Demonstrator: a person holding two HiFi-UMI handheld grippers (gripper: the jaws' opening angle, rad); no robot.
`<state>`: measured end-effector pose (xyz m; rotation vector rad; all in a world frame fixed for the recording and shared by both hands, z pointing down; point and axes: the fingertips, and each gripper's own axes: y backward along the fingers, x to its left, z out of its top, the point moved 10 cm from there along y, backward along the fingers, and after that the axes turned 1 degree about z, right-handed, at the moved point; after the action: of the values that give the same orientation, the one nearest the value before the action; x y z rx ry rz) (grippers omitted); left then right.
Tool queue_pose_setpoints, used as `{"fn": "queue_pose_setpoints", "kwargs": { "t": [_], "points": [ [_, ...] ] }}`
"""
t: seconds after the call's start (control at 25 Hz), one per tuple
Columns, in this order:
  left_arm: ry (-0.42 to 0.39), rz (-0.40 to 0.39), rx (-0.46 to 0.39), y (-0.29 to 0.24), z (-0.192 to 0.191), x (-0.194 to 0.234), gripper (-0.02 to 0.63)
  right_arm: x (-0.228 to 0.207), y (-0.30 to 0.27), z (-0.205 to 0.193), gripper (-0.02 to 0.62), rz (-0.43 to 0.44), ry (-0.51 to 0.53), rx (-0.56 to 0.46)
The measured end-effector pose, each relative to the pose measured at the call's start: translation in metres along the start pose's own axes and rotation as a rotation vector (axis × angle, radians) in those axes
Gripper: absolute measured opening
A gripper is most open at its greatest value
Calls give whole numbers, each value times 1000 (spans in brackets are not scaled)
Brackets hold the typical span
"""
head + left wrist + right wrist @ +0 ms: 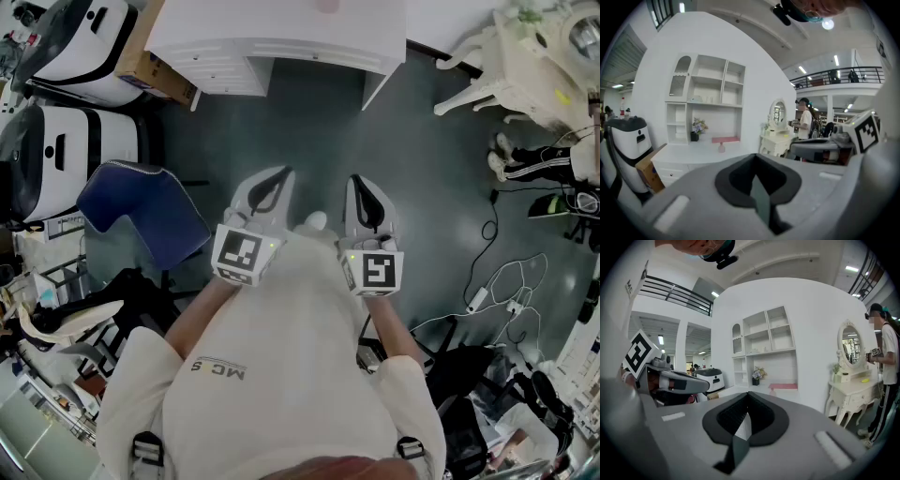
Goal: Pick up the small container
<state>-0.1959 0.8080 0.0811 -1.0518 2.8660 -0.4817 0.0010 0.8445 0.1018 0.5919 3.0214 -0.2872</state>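
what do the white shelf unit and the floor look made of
shelf unit: likely painted wood or board, matte white, judging by flat panels and square edges.
floor: dark grey, smooth with a faint sheen, maybe sealed concrete or vinyl; cannot tell which.

- A white desk stood against the wall and carried a shelf unit.
- On its top stood a potted flower and a small pink container, just below a flat pink piece.
- Cables lay on the dark floor.
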Motion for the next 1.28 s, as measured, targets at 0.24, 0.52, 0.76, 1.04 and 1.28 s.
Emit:
{"fn": "queue_pose_setpoints", "kwargs": {
  "t": [0.24,0.52,0.76,1.04,1.28],
  "points": [
    [-13,-7,-16,2,-2,-10,-2,-2,10,-2,-3,-1,5,0],
    [-27,-20,-18,-6,-3,-27,-2,-17,28,-9,-5,-27,18,-32],
    [-26,-11,-12,-25,3,-18,-2,-37,15,-8,-3,-25,-12,-45],
    [23,0,-10,-82,14,41,-2,-63,-62,0,-3,69,2,2],
    [60,-9,2,-173,41,130,-2,-97,-178,21,-3,113,4,2]
  ]
}}
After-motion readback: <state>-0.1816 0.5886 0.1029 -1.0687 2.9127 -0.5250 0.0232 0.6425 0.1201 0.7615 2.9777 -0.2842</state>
